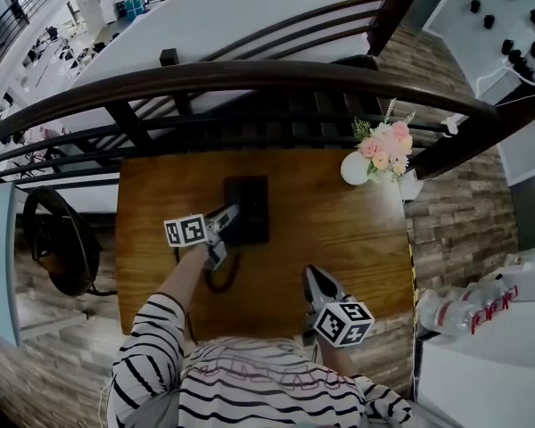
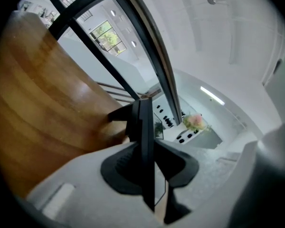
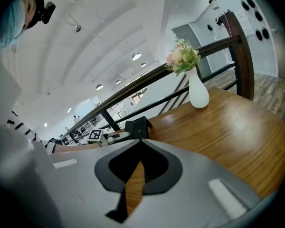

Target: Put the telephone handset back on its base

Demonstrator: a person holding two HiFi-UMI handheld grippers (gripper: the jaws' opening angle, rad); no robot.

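I am facing the wooden table (image 1: 357, 248), with the dark railing (image 1: 250, 77) curving behind it. The black telephone base (image 1: 254, 205) is sitting left of centre. My left gripper (image 1: 225, 233) is clamping the thin black handset (image 2: 145, 127) at the base's left edge, its long axis seemingly running away from me. My right gripper (image 1: 315, 277) is hanging nearer me, jaws together and empty. A flower vase (image 1: 355, 168) is standing well right, and the cord (image 1: 218, 281) is looping below.

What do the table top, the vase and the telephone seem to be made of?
Table top: likely varnished wood, brown grain with sheen. Vase: smooth matte white, perhaps ceramic. Telephone: black, probably plastic; too dark to be sure.
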